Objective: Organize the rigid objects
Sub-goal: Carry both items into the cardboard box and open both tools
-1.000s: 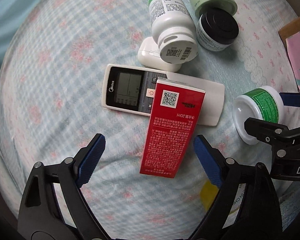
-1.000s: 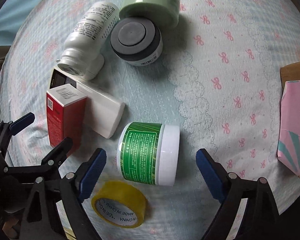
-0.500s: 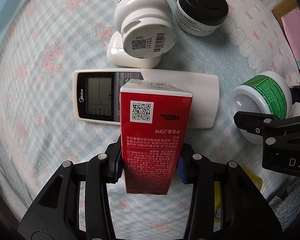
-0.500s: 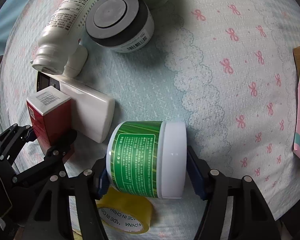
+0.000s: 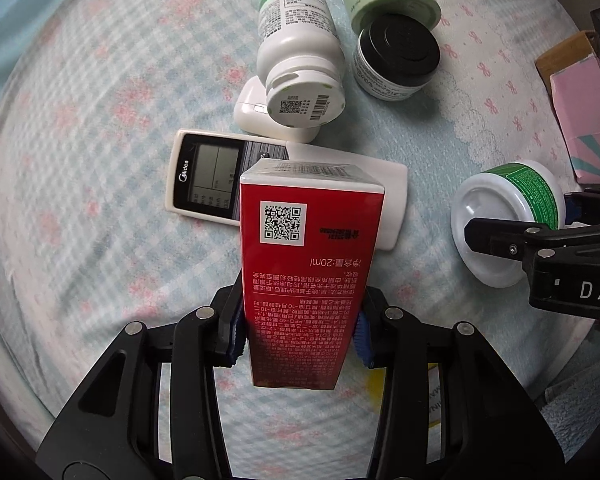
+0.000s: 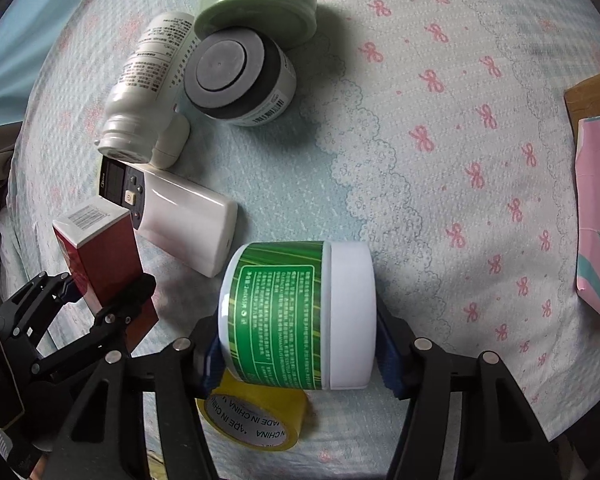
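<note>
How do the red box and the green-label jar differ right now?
Red box is a flat-sided carton; green-label jar is round with a white lid. The box sits in the left tongs, the jar sideways in the right tongs. Both are clamped.

glossy film-wrapped red cardboard box (image 5: 308,276) between the left jaws, smooth plastic green-labelled jar (image 6: 300,316) between the right jaws, shiny yellow tape roll (image 6: 256,420) beneath them, textured cotton bedsheet (image 6: 440,160) ahead
</note>
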A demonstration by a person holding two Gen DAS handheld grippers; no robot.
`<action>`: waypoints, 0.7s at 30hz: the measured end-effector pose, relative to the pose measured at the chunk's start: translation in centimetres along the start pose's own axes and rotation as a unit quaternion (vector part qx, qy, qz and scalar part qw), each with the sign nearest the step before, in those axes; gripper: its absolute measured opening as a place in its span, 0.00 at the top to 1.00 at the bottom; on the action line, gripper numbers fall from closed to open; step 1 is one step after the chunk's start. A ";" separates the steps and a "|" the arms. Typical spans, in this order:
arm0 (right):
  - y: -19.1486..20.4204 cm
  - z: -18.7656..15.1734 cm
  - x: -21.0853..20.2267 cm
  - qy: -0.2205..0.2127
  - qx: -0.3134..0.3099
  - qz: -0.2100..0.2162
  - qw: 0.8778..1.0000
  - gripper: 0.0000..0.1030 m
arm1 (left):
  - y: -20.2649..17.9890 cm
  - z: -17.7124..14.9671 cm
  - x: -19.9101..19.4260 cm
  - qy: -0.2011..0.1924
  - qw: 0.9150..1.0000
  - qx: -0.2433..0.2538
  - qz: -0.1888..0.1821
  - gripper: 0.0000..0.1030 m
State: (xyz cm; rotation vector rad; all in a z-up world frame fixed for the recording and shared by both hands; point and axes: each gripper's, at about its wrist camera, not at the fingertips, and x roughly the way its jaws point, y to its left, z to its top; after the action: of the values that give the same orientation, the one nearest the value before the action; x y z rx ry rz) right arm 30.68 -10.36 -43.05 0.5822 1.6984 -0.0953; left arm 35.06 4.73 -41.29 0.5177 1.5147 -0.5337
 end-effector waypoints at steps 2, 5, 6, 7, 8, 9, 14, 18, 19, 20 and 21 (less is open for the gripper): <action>0.0 -0.3 -1.8 -0.013 -0.014 0.000 1.000 0.45 | 0.2 -0.2 -1.8 -0.011 1.000 -0.018 -0.008 0.63; 0.1 -0.4 -5.3 -0.039 -0.035 -0.003 0.999 0.46 | 0.3 -0.5 -5.0 -0.034 0.999 -0.038 -0.016 0.63; 0.1 -0.5 -6.7 -0.049 -0.041 -0.003 0.998 0.46 | 0.4 -0.7 -6.3 -0.045 0.998 -0.042 -0.018 0.63; 0.5 -1.3 -8.1 -0.061 -0.048 -0.002 0.997 0.46 | 0.2 -0.9 -7.5 -0.055 0.997 -0.047 -0.021 0.63; 0.8 -1.8 -9.5 -0.073 -0.054 -0.001 0.996 0.46 | 0.0 -1.1 -8.8 -0.066 0.996 -0.052 -0.024 0.63; 0.7 -2.1 -11.0 -0.086 -0.063 0.001 0.994 0.46 | -0.3 -1.2 -10.1 -0.077 0.995 -0.051 -0.029 0.63; 0.4 -4.2 -17.3 -0.144 -0.095 0.018 0.985 0.46 | -3.0 -1.0 -16.6 -0.134 0.990 -0.023 -0.024 0.63; -0.4 -6.7 -22.4 -0.185 -0.105 0.034 0.977 0.47 | -4.5 -0.7 -21.5 -0.182 0.982 -0.010 -0.052 0.63; -0.7 -7.1 -23.6 -0.193 -0.108 0.031 0.975 0.47 | -5.1 -0.7 -22.7 -0.193 0.979 -0.003 -0.060 0.63; -1.2 -7.6 -24.8 -0.202 -0.112 0.026 0.973 0.47 | -5.9 -0.6 -23.7 -0.202 0.977 0.005 -0.066 0.63; -2.0 -7.9 -25.9 -0.209 -0.114 0.024 0.971 0.47 | -6.8 -0.4 -24.6 -0.209 0.975 0.013 -0.069 0.63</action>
State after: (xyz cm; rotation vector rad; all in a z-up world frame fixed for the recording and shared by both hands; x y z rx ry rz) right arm 25.23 -17.52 -17.43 0.3967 1.2632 0.0116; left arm 30.73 -0.20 -16.59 0.2967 1.1453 -0.7226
